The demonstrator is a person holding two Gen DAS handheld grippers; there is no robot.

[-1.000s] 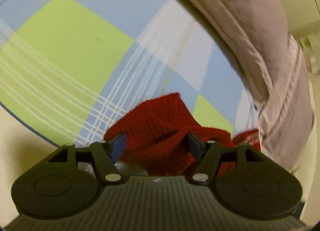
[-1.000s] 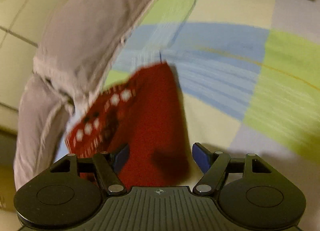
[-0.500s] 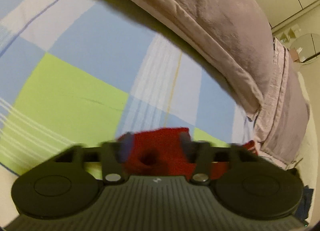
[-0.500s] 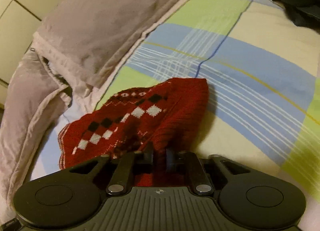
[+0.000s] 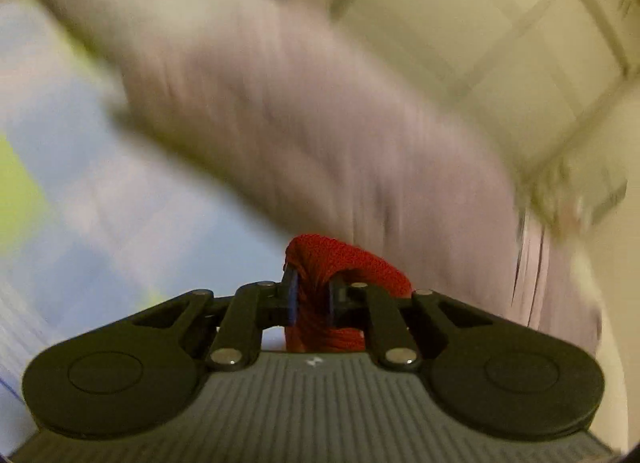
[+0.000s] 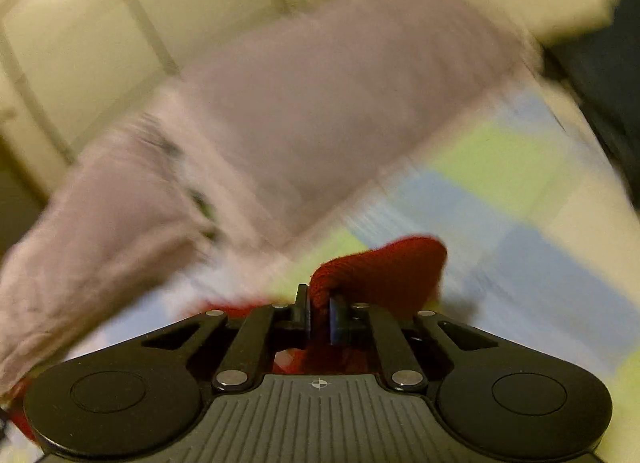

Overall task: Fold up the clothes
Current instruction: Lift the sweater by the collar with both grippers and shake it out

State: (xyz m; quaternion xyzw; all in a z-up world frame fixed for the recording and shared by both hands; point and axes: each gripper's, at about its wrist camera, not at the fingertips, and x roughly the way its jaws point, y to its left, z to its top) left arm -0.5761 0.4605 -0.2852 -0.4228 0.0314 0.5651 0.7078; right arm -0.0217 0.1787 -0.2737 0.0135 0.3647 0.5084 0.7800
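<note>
The left tongs (image 5: 312,295) are drawn nearly together, their two blue-padded fingers (image 5: 291,297) clamped on a bunch of red knit (image 5: 348,263) that bulges above and hangs below the tips. The black linkage arms fold inward toward the middle, and the tongs point upward at a shallow angle. The right tongs (image 6: 319,315) stand the same way: fingers (image 6: 335,317) pressed close on a fold of the red knit (image 6: 384,275), which arches out past the tips to the right. Both views are blurred around the tongs.
</note>
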